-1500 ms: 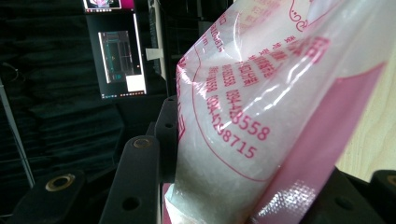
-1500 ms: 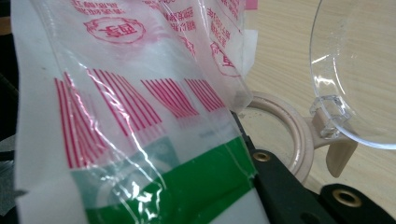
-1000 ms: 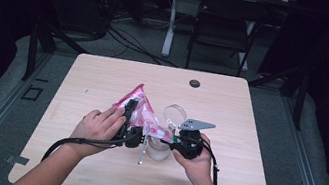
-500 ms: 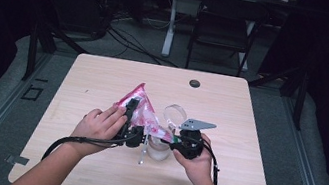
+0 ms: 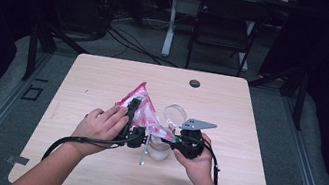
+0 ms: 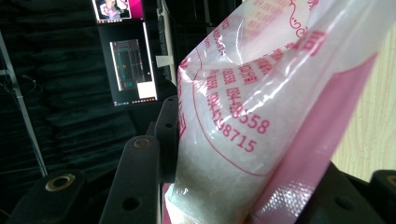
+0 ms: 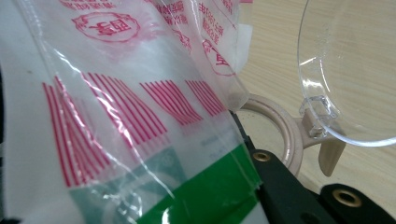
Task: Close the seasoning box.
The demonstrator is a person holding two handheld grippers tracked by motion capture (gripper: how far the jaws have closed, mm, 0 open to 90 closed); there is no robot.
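At table (image 5: 103,82) centre, clear of all edges, my left gripper (image 5: 133,120) clamps one pink bag (image 5: 142,106), my right gripper (image 5: 175,142) pinches its corner at 4 o'clock over one lidded jar (image 5: 163,145).

Dark room; light wooden table (image 5: 103,82), black folding chair (image 5: 224,26) behind, grey floor (image 5: 305,146).

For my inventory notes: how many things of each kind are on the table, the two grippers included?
Grippers: 2, left gripper and right gripper
Pink-printed plastic bag: 1
Clear container with open lid: 1
Black round cap on the table: 1
Total: 5
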